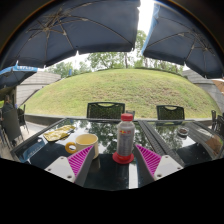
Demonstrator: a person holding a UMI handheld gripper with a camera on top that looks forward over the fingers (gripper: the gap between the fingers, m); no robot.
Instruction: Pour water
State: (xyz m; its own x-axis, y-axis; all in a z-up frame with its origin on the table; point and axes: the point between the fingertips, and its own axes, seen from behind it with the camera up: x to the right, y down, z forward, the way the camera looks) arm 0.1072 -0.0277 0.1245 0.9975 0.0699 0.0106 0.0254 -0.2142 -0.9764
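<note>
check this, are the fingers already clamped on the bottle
No, the bottle stands on the glass table between the open gripper fingers, with a gap at each side.

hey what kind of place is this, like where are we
Probably an outdoor patio or garden terrace: big umbrellas overhead, a grassy slope behind, chairs at a glass table. A bottle stands between the open gripper's fingers.

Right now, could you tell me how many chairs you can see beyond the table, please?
2: one chair straight beyond the bottle, which stands between the open gripper fingers, another chair to its right. More may be hidden.
</note>
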